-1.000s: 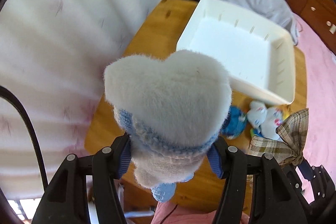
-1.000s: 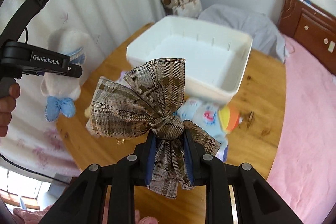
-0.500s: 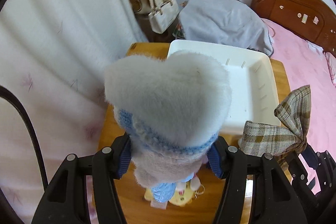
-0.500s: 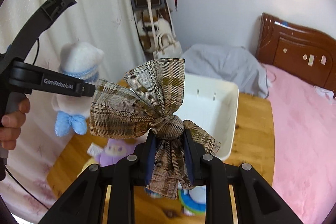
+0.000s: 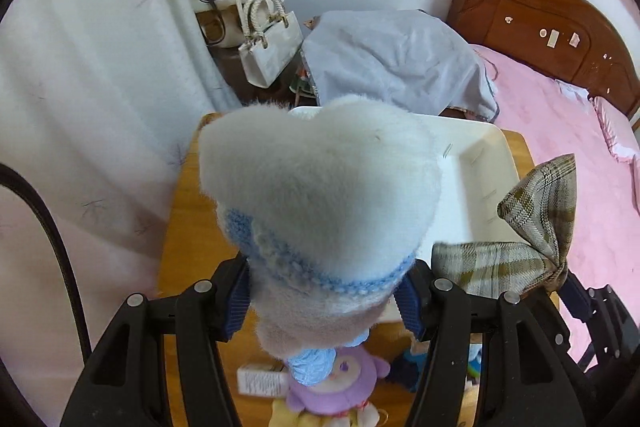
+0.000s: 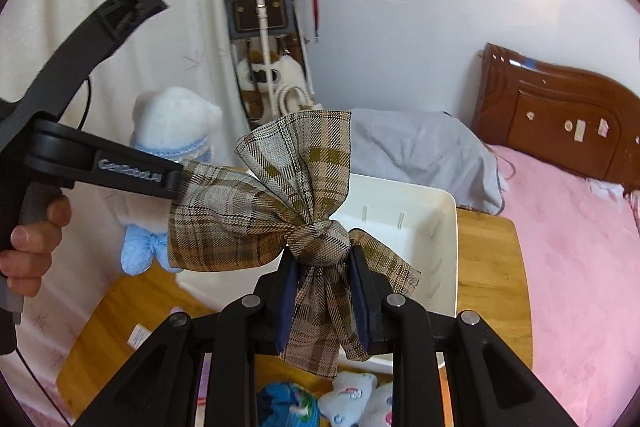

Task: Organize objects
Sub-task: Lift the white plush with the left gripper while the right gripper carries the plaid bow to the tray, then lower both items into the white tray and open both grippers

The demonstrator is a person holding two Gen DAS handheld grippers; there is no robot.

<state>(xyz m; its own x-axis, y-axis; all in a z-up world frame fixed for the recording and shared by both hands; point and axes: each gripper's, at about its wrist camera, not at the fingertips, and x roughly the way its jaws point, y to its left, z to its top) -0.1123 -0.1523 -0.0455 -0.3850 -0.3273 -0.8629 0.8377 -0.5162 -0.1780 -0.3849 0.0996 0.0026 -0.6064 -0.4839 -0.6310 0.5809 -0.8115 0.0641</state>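
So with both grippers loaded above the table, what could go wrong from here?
The plush fills most of the left wrist view and hides much of the bin, so its drop may be misjudged. The bow is held only at its knot and touches the left gripper in the right wrist view; it could snag.

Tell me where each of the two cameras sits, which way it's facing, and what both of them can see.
Left wrist: sits behind the left gripper, looking forward and down over the white plush toy it clamps, toward the wooden table; own black fingers show.
Right wrist: sits behind the right gripper, looking forward at the plaid bow it clamps, toward the wall; own fingers, the left gripper and the person's left hand show.
Shared: plush toy, bow, white bin, table, bed.
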